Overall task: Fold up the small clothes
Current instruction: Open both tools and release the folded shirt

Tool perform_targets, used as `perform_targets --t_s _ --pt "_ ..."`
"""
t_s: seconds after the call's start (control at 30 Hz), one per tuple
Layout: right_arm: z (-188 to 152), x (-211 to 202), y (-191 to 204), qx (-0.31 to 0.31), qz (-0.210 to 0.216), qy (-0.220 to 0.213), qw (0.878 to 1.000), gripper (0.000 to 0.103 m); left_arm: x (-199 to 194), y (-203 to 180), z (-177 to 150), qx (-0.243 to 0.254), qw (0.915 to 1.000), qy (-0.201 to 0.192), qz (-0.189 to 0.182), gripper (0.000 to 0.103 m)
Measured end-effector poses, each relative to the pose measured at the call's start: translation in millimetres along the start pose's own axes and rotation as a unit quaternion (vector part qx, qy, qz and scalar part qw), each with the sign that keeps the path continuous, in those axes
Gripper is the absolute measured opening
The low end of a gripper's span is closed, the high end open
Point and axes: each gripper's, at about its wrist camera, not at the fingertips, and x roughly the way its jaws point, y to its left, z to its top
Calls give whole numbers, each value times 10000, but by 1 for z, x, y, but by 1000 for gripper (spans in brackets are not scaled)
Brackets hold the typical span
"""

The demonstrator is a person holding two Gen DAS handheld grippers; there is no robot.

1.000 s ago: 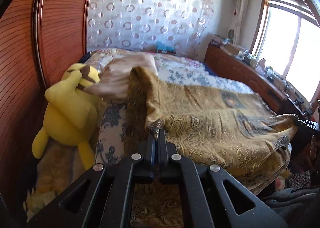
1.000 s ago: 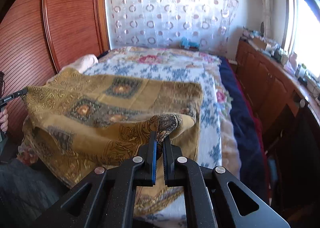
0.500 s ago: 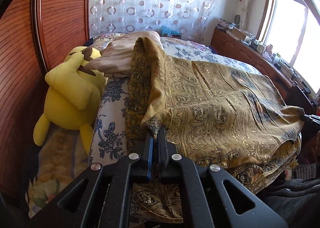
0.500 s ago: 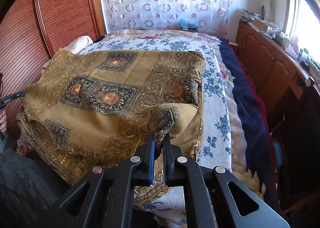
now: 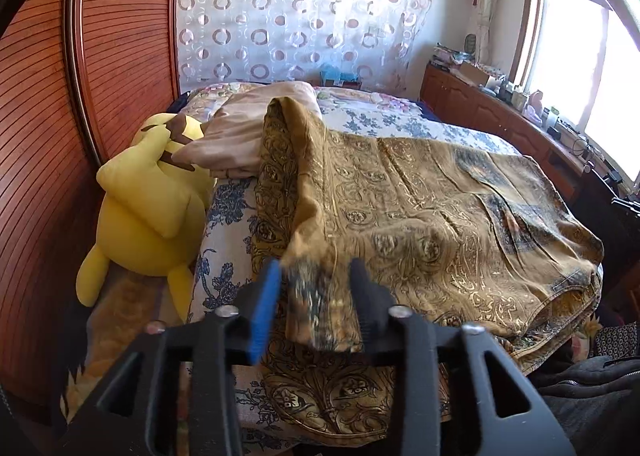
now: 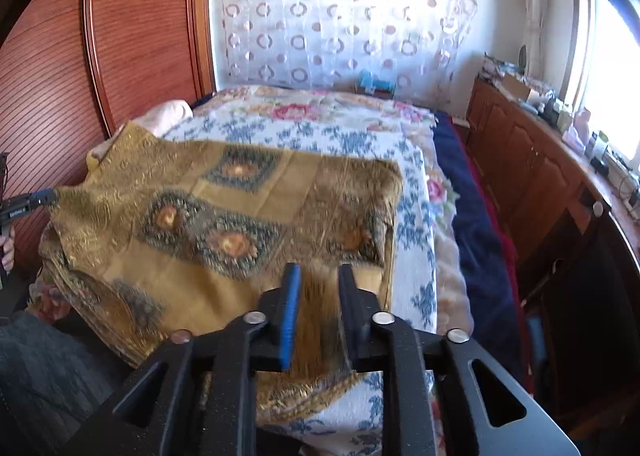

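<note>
A gold patterned cloth (image 5: 420, 216) lies folded over on the floral bed (image 6: 320, 128). In the left wrist view my left gripper (image 5: 316, 272) has its jaws opening. A blurred near corner of the cloth hangs loose between the fingers (image 5: 266, 296). In the right wrist view the same cloth (image 6: 224, 224) spreads out to the left. My right gripper (image 6: 318, 276) is opening too, and a blurred cloth edge drops between its pads (image 6: 290, 308). The left gripper's tip (image 6: 44, 196) shows at the cloth's far left corner.
A yellow plush toy (image 5: 148, 208) and a beige pillow (image 5: 248, 136) lie by the wooden headboard (image 5: 120, 56). A dark blue blanket (image 6: 472, 216) edges the bed. A cluttered wooden cabinet (image 6: 540, 176) runs under the window. A person's dark trouser leg (image 6: 40, 368) is at the lower left.
Both grippers held cloth corners shut and brought them down onto the bed. Both sets of jaws have since parted and the corners are slipping free.
</note>
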Motion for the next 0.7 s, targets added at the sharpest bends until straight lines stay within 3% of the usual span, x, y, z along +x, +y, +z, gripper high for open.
perform_targets --t_s 0.1,0.17,0.27,0.43,0.7 --pt "2 7 7 -4 103 -93 9999 43 2 4 0 -69 10000 15 -39 41" --pt "3 17 17 -78 157 -113 9998 43 8 8 -2 -160 9998 143 3 41" --pt "2 36 33 -201 262 -89 9994 43 16 12 -6 -283 9994 198 -79 82" --pt "-4 74 55 -330 558 145 9978 43 26 20 -11 -428 9985 330 25 83" --pt "-27 116 58 -290 536 675 9959 43 38 36 -21 -826 9950 556 -56 83"
